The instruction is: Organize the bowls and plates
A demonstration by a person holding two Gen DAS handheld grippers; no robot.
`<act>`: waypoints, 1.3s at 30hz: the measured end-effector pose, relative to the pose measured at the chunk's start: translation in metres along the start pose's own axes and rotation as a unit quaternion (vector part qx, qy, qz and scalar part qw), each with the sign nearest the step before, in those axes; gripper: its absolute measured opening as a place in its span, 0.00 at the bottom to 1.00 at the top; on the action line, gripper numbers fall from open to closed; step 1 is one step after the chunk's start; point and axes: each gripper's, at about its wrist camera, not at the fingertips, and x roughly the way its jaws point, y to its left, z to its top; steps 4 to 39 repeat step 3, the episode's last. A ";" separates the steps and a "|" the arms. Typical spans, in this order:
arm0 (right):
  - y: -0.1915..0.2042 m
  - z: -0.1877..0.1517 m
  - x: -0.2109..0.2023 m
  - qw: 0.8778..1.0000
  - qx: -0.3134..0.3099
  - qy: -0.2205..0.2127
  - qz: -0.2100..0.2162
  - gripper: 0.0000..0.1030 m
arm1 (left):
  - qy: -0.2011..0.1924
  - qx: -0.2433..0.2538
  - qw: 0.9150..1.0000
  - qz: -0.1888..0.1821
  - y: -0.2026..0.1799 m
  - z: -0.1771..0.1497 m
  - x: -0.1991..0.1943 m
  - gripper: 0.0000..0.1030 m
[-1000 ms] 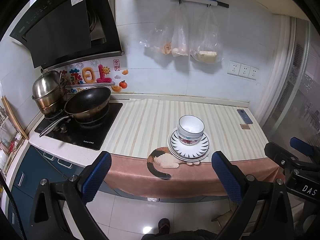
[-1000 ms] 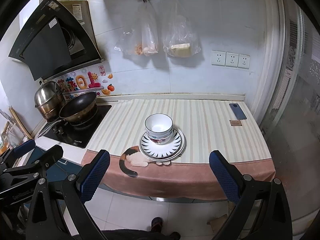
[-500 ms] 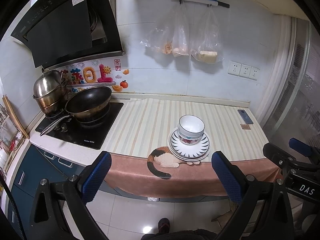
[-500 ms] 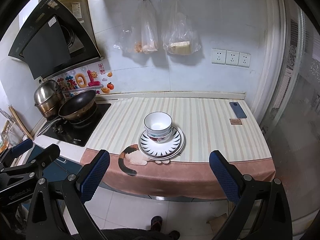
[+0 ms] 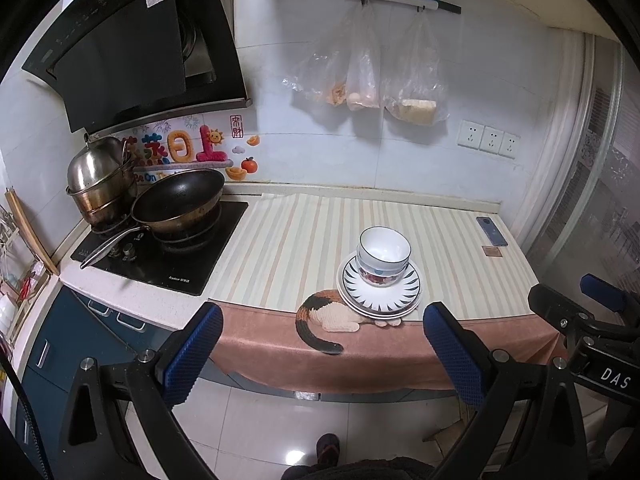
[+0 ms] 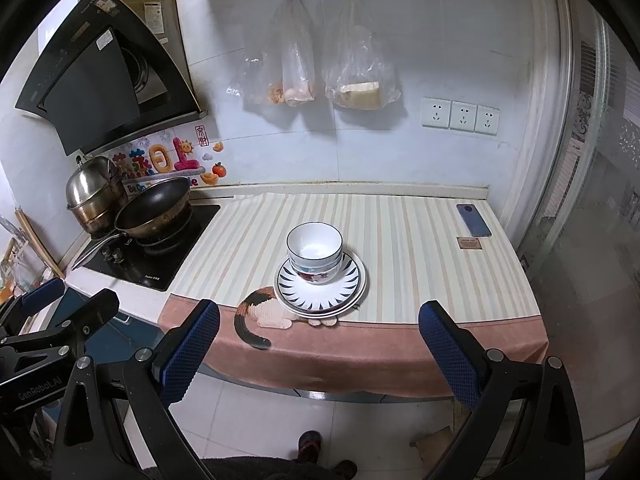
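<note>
A stack of white bowls (image 5: 383, 255) (image 6: 315, 253) sits on a stack of plates with a blue ray pattern (image 5: 406, 292) (image 6: 348, 284) near the front edge of the striped counter. My left gripper (image 5: 323, 354) is open and empty, held back from the counter above the floor. My right gripper (image 6: 319, 354) is also open and empty, at the same distance. Each gripper shows at the edge of the other's view.
A black wok (image 5: 178, 202) and a steel pot (image 5: 100, 184) sit on the stove at left. A phone (image 6: 473, 220) and a small card (image 6: 469, 243) lie at the counter's right end. Bags (image 5: 368, 76) hang on the wall. A cat-print cloth covers the counter.
Both views have shifted slightly; the grippers drifted a little back from the counter. Bowls and plates have not moved.
</note>
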 end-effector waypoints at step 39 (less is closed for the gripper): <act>0.000 0.000 0.000 1.000 0.000 -0.001 0.000 0.99 | -0.001 0.001 1.000 0.001 0.002 0.001 0.001 1.00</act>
